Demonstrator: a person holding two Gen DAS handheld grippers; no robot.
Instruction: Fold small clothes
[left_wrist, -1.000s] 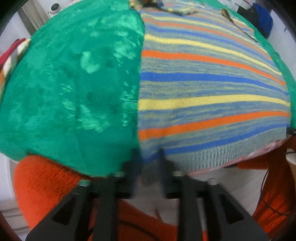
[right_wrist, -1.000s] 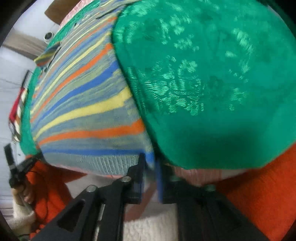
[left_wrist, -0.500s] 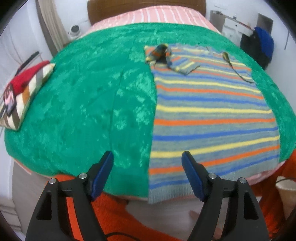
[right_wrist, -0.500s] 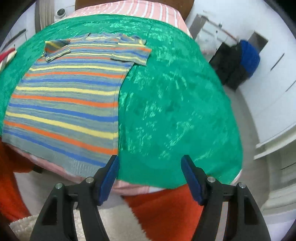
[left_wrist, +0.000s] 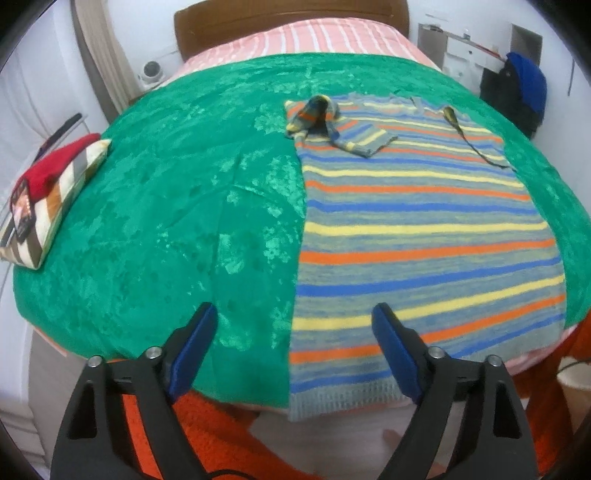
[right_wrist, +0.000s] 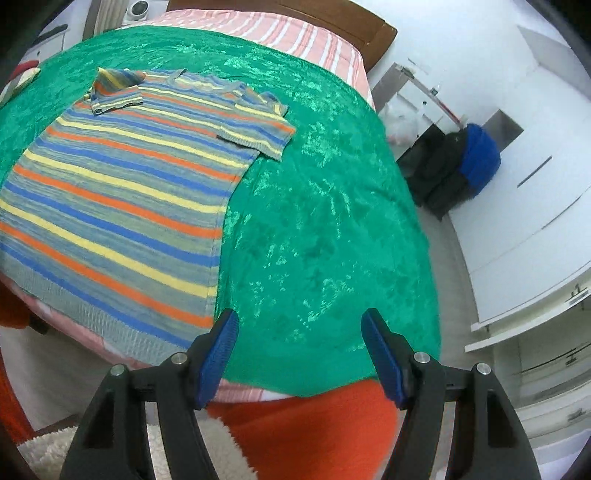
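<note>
A striped knit shirt (left_wrist: 417, 236) in grey, blue, yellow and orange lies flat on the green bedspread (left_wrist: 177, 221), hem at the near edge of the bed. Its left sleeve (left_wrist: 317, 118) is bunched and folded onto the chest; the right sleeve (right_wrist: 258, 129) lies out flat. My left gripper (left_wrist: 295, 336) is open and empty, raised above the hem's left corner. My right gripper (right_wrist: 299, 343) is open and empty, above the bedspread (right_wrist: 325, 229) just right of the shirt (right_wrist: 122, 199).
A striped cushion with a red item (left_wrist: 48, 192) lies at the bed's left edge. A wooden headboard (left_wrist: 288, 22) stands at the far end. Dark and blue clothing (right_wrist: 465, 162) sits by the white cabinets on the right. An orange cloth (right_wrist: 306, 432) hangs below the near edge.
Both grippers were shut on the shirt's hem a second ago. They let go, opened wide and pulled back and up from the bed, leaving the shirt flat.
</note>
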